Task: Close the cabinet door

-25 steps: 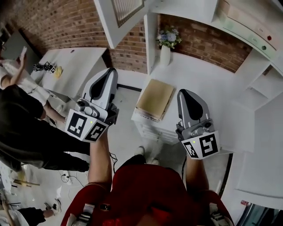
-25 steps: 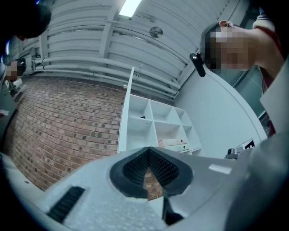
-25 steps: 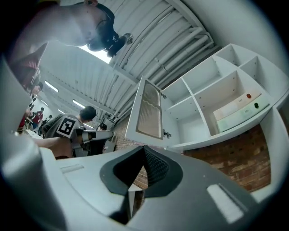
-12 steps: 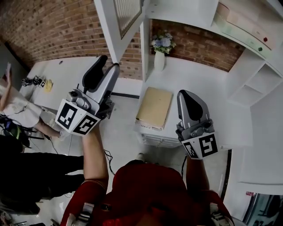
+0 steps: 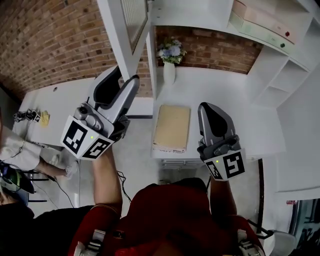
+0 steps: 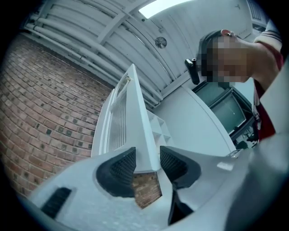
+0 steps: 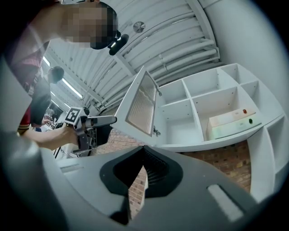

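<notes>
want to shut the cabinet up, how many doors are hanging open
1. The white door stands swung out at the left end of the cabinet, just beyond the left gripper. The other compartments show no doors, though part of the cabinet is out of view.

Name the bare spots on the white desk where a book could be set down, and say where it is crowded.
Free: the desk between the brown folder and the side shelves. Crowded: the back left corner, where the flower vase stands, with the folder just in front of it.
</notes>
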Demonstrator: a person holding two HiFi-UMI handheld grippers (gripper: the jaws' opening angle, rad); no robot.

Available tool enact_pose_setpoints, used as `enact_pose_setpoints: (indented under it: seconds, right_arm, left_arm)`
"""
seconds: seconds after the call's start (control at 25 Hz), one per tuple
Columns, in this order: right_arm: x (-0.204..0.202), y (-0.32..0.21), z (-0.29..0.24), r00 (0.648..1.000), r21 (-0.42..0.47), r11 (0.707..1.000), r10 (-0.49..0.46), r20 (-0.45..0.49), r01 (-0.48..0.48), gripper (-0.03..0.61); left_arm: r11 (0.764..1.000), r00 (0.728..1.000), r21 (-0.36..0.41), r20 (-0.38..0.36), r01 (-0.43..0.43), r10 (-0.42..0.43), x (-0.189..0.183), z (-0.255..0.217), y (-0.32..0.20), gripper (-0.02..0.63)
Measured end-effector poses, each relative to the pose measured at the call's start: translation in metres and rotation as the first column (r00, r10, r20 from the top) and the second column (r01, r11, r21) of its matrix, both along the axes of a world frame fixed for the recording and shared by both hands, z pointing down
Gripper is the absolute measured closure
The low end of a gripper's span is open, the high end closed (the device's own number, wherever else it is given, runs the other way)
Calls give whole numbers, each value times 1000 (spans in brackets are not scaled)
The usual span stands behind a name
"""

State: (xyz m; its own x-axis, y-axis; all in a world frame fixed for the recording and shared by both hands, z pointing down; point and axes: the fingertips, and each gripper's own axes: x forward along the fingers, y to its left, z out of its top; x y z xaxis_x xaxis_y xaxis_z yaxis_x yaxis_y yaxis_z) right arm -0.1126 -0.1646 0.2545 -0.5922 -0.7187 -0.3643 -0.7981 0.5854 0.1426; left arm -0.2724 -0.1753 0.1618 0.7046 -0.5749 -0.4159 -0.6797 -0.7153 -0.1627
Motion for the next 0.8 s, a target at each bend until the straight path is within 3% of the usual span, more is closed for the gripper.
enact_pose_setpoints:
  seconds: [0.24, 0.8]
  right_arm:
    - [16, -8, 5, 1000, -7, 1000, 31, -1, -31, 565]
    - [68, -39, 4, 1000, -21, 1000, -7, 25, 8, 565]
  left_arm:
    - [1000, 1000, 5, -25, -9, 9, 22, 2, -2, 445]
    - [1000, 1000, -6, -10, 18, -18, 97, -2, -16, 436]
